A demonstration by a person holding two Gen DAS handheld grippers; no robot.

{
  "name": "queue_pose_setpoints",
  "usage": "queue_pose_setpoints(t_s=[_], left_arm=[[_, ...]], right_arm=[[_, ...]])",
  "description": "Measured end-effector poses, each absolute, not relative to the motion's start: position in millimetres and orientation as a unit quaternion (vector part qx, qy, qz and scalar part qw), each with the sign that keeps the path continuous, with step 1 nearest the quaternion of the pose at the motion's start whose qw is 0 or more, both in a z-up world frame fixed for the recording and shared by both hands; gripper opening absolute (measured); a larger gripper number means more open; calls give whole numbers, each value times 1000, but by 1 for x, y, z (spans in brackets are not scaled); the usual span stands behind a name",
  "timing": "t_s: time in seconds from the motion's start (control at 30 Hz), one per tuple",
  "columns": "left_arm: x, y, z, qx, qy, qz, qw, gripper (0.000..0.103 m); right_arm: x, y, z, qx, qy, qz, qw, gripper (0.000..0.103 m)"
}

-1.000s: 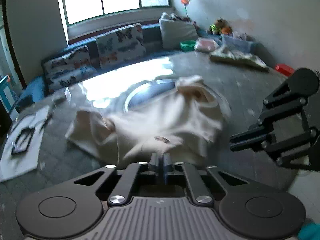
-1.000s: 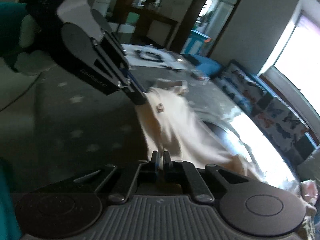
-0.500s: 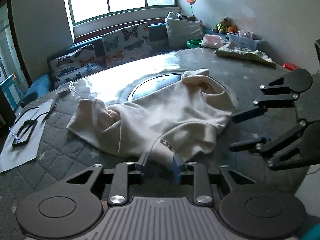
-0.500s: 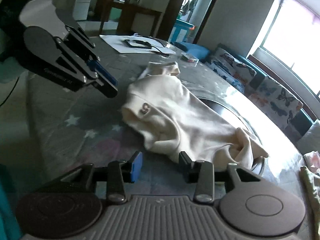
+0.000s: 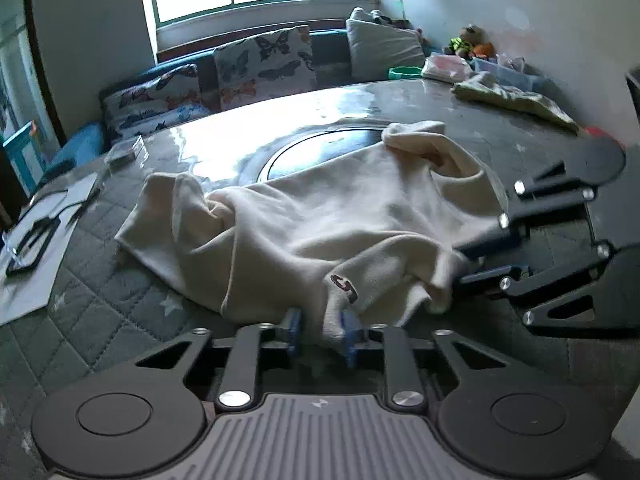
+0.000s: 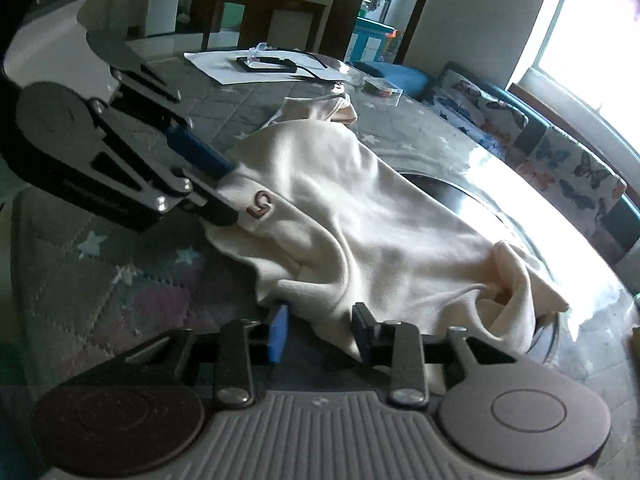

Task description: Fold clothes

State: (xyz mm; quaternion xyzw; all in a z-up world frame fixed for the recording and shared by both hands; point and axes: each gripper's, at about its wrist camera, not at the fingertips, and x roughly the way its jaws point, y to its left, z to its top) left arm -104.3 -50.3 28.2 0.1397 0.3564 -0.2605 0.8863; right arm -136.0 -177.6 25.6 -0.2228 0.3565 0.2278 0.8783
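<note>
On the quilted table (image 5: pixel 100 292) lies a cream sweatshirt (image 5: pixel 320 220); left gripper (image 5: pixel 320 330) and right gripper (image 6: pixel 318 330) both stand open around its edge.

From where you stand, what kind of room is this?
Probably a home living room: a window bench with butterfly cushions, stuffed toys in the corner, and a cream sweater on a big round table.

A soft, matt cream cloth sweatshirt (image 5: pixel 320 216) lies across quilted fabric mat (image 5: pixel 100 300) and glossy tabletop (image 5: pixel 240 128).
</note>
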Motion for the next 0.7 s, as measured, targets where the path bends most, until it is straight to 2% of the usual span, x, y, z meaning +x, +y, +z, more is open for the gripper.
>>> queue_pose_setpoints(t_s=[0.03,0.13,0.47,0.7], left_arm=[[-105,-49,30,136,356,-262,887,15],[-110,-43,36,132,353,-268,887,13],[-163,-20,63,138,356,-310,871,13],[-187,-18,41,150,399,-332,842,13]], right_arm=[[-136,-177,25,-221,357,227,879,12],[-140,-177,26,-222,353,225,881,8],[-196,-174,62,-235,340,266,871,8],[-232,-168,47,-233,391,295,840,8]])
